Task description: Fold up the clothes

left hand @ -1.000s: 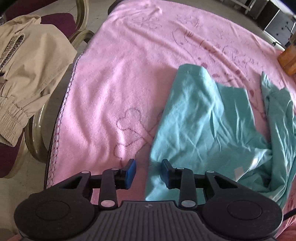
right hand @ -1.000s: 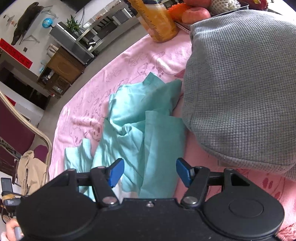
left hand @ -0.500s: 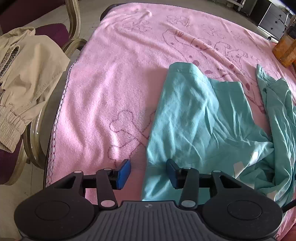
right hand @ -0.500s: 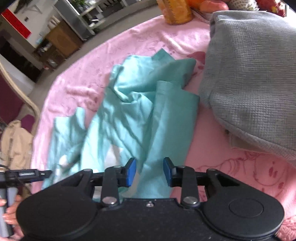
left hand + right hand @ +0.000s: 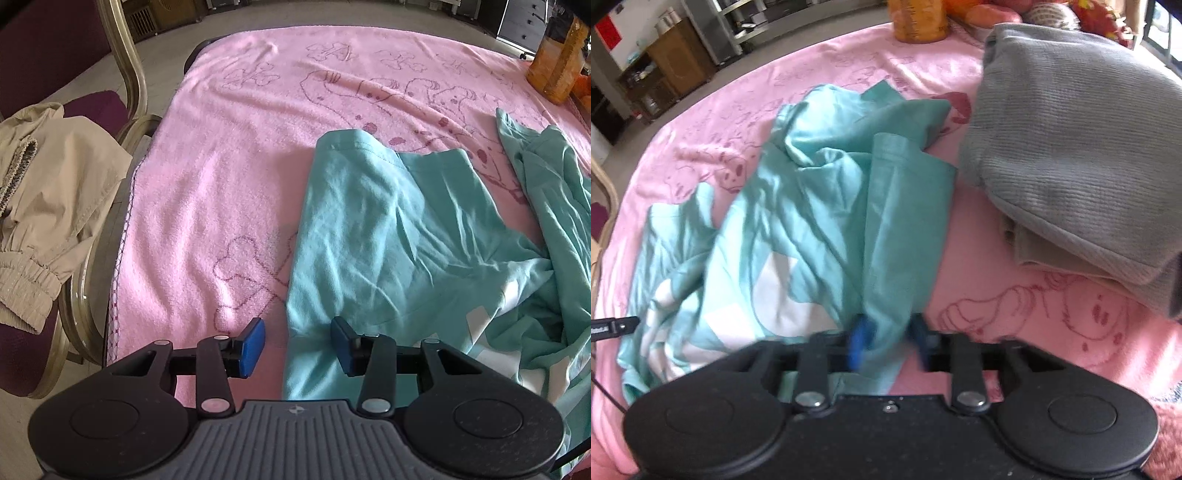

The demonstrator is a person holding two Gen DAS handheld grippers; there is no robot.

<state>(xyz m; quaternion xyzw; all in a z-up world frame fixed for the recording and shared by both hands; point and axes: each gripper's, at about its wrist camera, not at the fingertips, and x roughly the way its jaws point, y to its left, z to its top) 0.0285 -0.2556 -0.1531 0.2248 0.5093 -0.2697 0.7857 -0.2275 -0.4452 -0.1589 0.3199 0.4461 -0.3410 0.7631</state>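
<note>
The teal T-shirt (image 5: 388, 236) lies crumpled on a pink towel (image 5: 229, 177) printed with cartoon outlines, which covers the table; a white print shows on part of its cloth, and in the right wrist view the same shirt (image 5: 820, 206) spreads from the middle of the towel toward the near edge; its folds are loose and uneven, one flap laid over the rest.

The left gripper (image 5: 297, 345) hangs over the shirt's left edge with its jaws apart; the shirt's hem runs between the blue pads (image 5: 251, 347), one pad above bare towel and the other above teal cloth; neither pad presses on the fabric.

The right gripper (image 5: 888, 341) is blurred; its jaws are closing, with a fold of the shirt's near edge gathered between the blue fingertips (image 5: 858, 341), which seem to pinch it.

A folded grey knit garment (image 5: 1071, 140) rests on the towel just right of the shirt, touching one corner of it; a beige jacket (image 5: 48, 206) is draped on a chair (image 5: 125, 74) beside the table; an orange jar (image 5: 918, 18) stands at the far edge.
</note>
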